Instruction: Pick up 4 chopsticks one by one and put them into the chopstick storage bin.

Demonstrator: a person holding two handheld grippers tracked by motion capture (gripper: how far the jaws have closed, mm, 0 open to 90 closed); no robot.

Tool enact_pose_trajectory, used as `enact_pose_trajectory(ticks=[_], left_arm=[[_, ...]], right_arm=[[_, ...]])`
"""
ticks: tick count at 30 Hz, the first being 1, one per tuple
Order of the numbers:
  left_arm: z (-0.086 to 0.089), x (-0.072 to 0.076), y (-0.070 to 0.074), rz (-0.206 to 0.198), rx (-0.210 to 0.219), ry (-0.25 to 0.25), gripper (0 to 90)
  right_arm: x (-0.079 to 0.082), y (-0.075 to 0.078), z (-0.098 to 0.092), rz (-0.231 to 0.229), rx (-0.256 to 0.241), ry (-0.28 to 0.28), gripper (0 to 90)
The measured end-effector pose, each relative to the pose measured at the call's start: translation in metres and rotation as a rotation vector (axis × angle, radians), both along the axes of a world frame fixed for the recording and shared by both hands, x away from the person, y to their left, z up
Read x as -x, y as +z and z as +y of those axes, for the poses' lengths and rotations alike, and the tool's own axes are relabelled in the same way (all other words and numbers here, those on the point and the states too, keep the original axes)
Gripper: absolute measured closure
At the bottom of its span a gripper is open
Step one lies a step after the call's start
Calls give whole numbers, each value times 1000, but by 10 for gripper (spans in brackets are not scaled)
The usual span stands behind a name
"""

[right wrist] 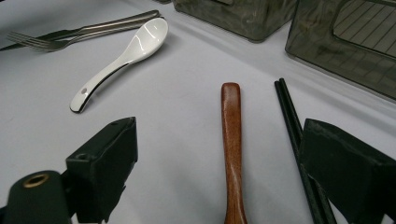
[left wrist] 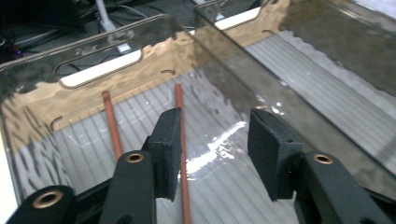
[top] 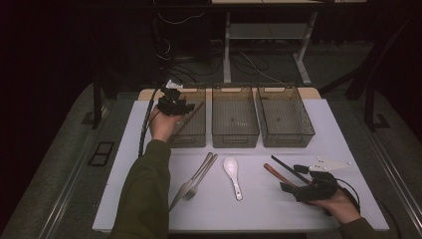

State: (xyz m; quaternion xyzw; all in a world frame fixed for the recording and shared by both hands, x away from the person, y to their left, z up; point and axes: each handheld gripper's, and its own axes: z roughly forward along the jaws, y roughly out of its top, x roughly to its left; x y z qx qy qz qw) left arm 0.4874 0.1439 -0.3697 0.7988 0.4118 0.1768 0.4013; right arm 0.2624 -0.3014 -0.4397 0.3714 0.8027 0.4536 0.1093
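My left gripper [top: 185, 106] [left wrist: 215, 128] hangs open over the left smoky bin [top: 195, 138] [left wrist: 93, 51]. Two brown chopsticks [top: 192, 116] [left wrist: 111, 125] lie on that bin's ribbed floor, and one runs under the left jaw's inner edge. Near the table's front right, my right gripper [top: 291, 179] [right wrist: 217, 135] is open and low over the white mat. A wooden handle [top: 275, 174] [right wrist: 231, 126] lies between its jaws, untouched. A pair of black chopsticks [top: 288, 168] [right wrist: 288, 112] lies just beside the right jaw.
The middle bin [top: 235, 137] [left wrist: 327, 88] and the right bin [top: 287, 138] [right wrist: 345, 51] stand at the back. A white ceramic spoon [top: 232, 175] [right wrist: 126, 53] lies mid-mat, with a knife and a fork [top: 195, 180] [right wrist: 70, 37] to its left.
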Motion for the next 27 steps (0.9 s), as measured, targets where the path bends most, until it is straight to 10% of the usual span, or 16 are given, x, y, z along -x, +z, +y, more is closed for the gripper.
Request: enact_pose_trajectory(ticks=[9, 27], left_arm=[[-9, 18, 13, -2, 86, -85, 428], [-12, 91, 11, -51, 126, -223, 338]], right_arm=[[1, -1, -3, 0, -8, -8, 115], [1, -1, -4, 2, -13, -7, 115]])
